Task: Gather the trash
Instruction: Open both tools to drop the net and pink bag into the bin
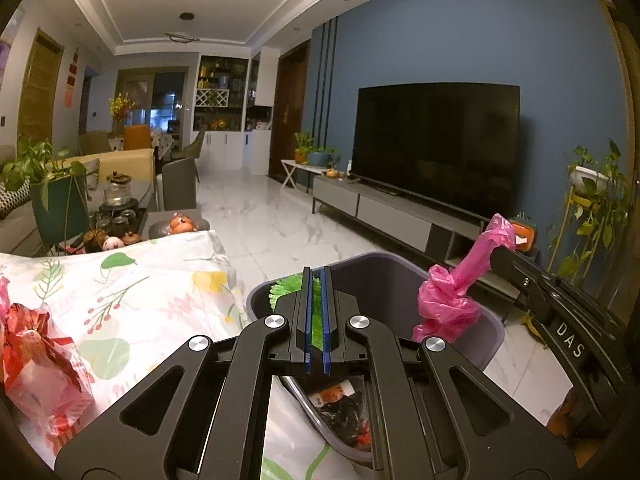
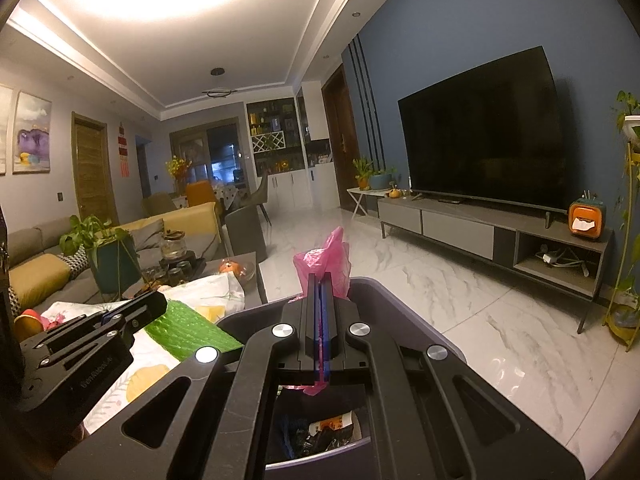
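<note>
Far left of the left wrist view there's a crumpled red and clear wrapper (image 1: 38,364) lying on the counter (image 1: 132,300), which is covered with a floral cloth. Further back on it sit a potted plant (image 1: 48,192), a tea set (image 1: 116,208) and a bowl of oranges (image 1: 180,226).

Moving right, the left claw (image 1: 316,276) has its blue-padded fingers pressed nearly together on a piece of green plastic (image 1: 288,290). It sits right at the near-left rim of the grey trash bin (image 1: 400,276), partly over the opening. The right wrist view shows that same green piece (image 2: 188,330) stretching from the left claw (image 2: 138,310) across the cloth to the bin's edge.

The bin itself stands just beside the counter on the white marble floor (image 1: 280,220). Down inside you can see some trash already: dark crumpled stuff and an orange-and-white wrapper (image 2: 332,424).

Right of that, the right claw (image 2: 322,280) is clamped shut on a pink plastic bag (image 2: 326,262); a scrap of pink pokes out between the fingers at the back too. From the left camera, the pink bag (image 1: 452,300) hangs from the right claw (image 1: 498,246), bunched up above the right side of the bin's opening, not down inside.

Background on the right: a big TV (image 1: 436,144) on a low grey cabinet (image 1: 400,208) against a blue wall.
</note>
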Action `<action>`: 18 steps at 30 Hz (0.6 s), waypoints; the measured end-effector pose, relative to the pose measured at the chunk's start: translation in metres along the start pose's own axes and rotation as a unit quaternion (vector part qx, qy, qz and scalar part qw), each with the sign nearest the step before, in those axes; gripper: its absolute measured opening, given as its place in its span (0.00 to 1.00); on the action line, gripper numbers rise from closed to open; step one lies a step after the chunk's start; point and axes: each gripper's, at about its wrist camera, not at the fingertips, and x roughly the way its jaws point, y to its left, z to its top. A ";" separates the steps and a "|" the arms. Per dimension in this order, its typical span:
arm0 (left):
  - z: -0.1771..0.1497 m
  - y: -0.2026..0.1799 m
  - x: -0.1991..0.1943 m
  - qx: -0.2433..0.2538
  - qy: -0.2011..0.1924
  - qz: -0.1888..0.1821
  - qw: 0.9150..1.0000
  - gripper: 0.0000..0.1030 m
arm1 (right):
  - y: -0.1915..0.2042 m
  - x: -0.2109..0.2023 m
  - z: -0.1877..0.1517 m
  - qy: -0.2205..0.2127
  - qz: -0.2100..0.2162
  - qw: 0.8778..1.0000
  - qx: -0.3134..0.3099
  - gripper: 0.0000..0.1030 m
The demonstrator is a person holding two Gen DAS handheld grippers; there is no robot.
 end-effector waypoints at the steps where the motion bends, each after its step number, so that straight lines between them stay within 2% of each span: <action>1: -0.001 -0.001 0.001 -0.001 0.002 -0.001 1.000 0.03 | 0.000 0.001 0.000 0.001 0.002 1.000 0.001 0.01; 8: -0.004 0.003 0.006 -0.015 0.014 -0.017 1.000 0.05 | -0.004 0.007 0.002 0.012 0.008 1.000 0.006 0.02; 10: -0.004 0.003 0.006 -0.015 0.014 -0.015 1.000 0.11 | -0.004 0.009 0.002 0.016 0.008 1.000 0.005 0.02; 12: -0.004 0.004 0.007 -0.018 0.014 -0.018 1.000 0.29 | -0.003 0.011 0.002 0.021 0.008 1.000 0.004 0.02; 13: -0.005 0.005 0.006 -0.020 0.013 -0.018 1.000 0.35 | -0.003 0.011 0.001 0.022 0.009 1.000 0.004 0.11; 14: -0.005 0.007 0.005 -0.024 0.010 -0.015 1.000 0.48 | -0.003 0.010 0.001 0.021 0.009 1.000 0.005 0.32; 15: -0.006 0.009 0.003 -0.029 0.007 -0.017 0.999 0.49 | -0.003 0.009 0.001 0.016 0.009 1.000 0.005 0.39; 17: -0.007 0.012 0.000 -0.033 0.006 -0.014 0.999 0.53 | -0.002 0.006 0.000 0.010 0.006 1.000 0.001 0.43; 18: -0.007 0.015 -0.003 -0.037 0.003 -0.011 0.999 0.60 | -0.001 0.005 -0.001 0.010 0.004 1.000 -0.001 0.43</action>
